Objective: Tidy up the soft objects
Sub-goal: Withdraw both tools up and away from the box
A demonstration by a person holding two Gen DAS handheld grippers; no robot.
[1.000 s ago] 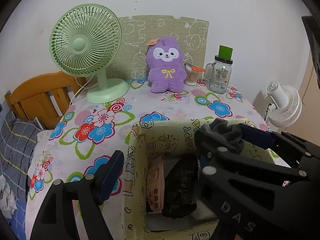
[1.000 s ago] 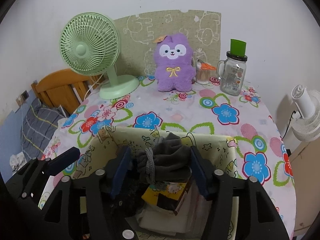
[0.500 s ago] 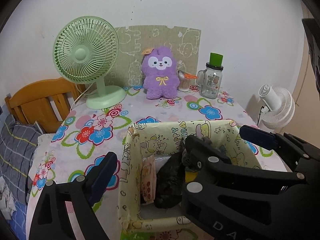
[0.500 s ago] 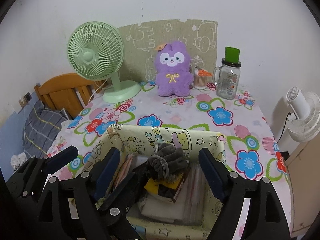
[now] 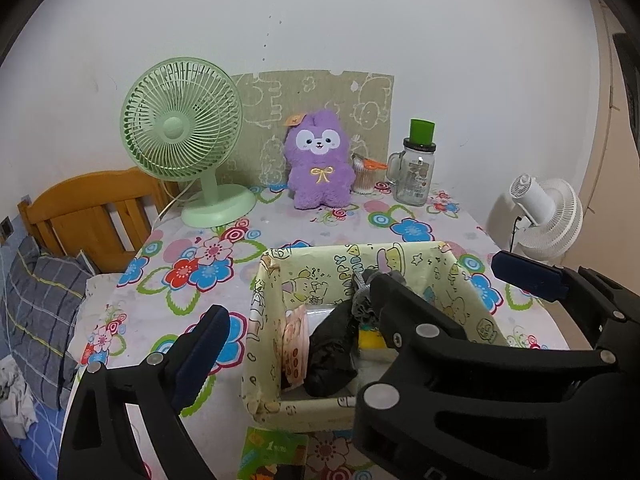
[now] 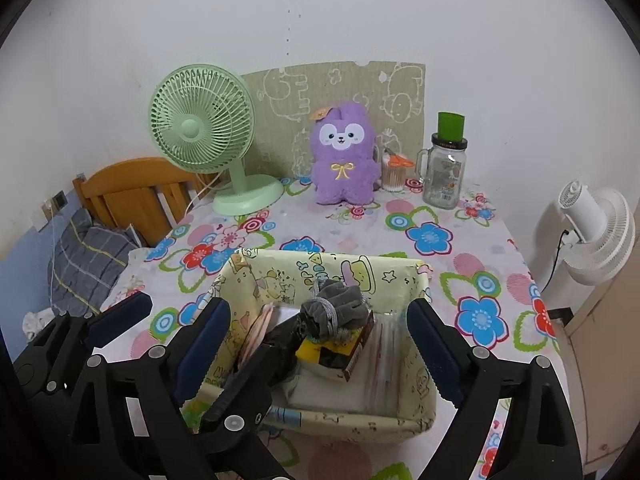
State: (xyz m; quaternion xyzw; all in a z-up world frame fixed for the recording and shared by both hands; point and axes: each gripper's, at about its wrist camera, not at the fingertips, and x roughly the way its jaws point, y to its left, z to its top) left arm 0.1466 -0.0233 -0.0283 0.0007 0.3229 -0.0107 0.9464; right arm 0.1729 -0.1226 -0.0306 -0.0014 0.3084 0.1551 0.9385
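A grey drawstring pouch [image 6: 340, 308] lies loose on top of the things in the pale yellow cartoon-print box [image 6: 320, 268]. My right gripper [image 6: 315, 304] hangs above the box's near side. Its jaws are opening, and the pouch sits beyond them, untouched. My left gripper [image 5: 320, 316] is beside it, jaws opening too, with nothing pressed between the pads. Its right finger is hidden behind the right gripper's black finger. A black bundle [image 5: 332, 348] and a pink packet [image 5: 294, 344] also fill the box [image 5: 320, 264]. A purple plush [image 6: 344, 160] sits upright at the table's back.
A green desk fan [image 5: 180, 128] stands back left. A glass jar with a green lid [image 5: 414, 176] and a cup of cotton swabs are back right. A wooden headboard [image 5: 92, 208] and a plaid pillow lie left. A white fan [image 6: 592, 232] stands off the right edge. A green booklet [image 5: 272, 456] lies near the front.
Both grippers drew back and up from the box and their jaws widened. The right gripper let go of the grey pouch, which now rests on the box's contents.
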